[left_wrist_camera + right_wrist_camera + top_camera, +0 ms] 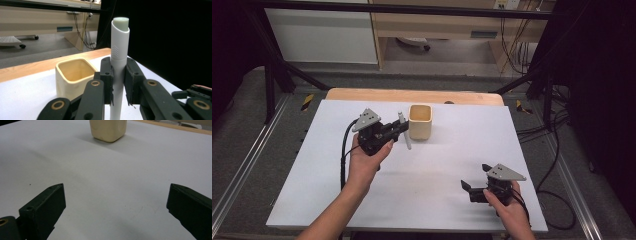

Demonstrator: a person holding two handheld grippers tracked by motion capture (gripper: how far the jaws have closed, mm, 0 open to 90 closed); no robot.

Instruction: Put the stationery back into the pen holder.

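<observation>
The left hand-held gripper is clenched on a white pen-like tube, its pads pressing the tube's middle so it stands upright between them, just left of the cream square cup. The cup sits on the white bench, near its far edge. Well to the cup's right and nearer the person, the right hand-held gripper rests released, jaws spread wide over bare bench.

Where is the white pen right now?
In the high view the white pen sits upright, clamped in the left gripper, just left of the cream cup near the table's far edge.
</observation>
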